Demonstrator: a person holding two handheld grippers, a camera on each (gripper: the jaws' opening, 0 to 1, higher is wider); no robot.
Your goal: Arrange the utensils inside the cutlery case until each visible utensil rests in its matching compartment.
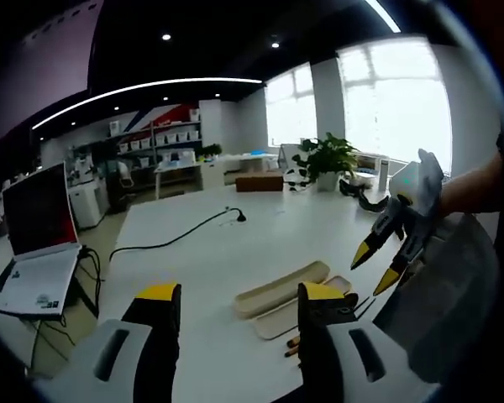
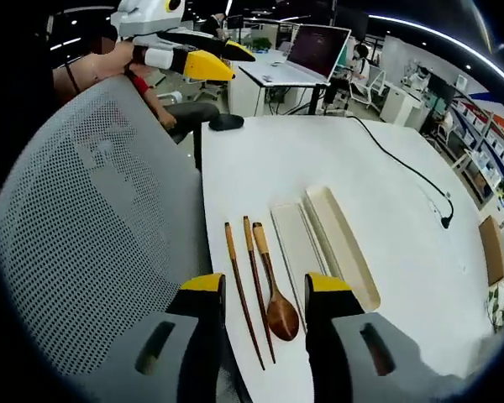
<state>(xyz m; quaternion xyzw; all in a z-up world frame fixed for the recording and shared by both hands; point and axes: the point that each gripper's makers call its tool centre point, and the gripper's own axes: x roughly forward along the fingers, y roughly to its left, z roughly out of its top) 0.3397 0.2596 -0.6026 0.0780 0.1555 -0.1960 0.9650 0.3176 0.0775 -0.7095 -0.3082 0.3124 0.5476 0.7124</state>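
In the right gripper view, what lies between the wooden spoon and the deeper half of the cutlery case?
The flat half of the case lies between the wooden spoon and the deeper half, as the right gripper view shows.

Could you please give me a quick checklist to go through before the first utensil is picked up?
1. Right claw open and empty: ok, nothing sits between the jaws.
2. Left claw open and empty: ok.
3. Utensils reachable: ok, the brown wooden spoon and two brown wooden chopsticks lie side by side on the white table, just ahead of the right claw.
4. Case open: ok, the cream oblong cutlery case tray and its flat cream lid lie beside each other.
5. Utensils in compartments: not ok, all three rest outside the case.
6. Compartment dividers inside the tray: cannot tell.
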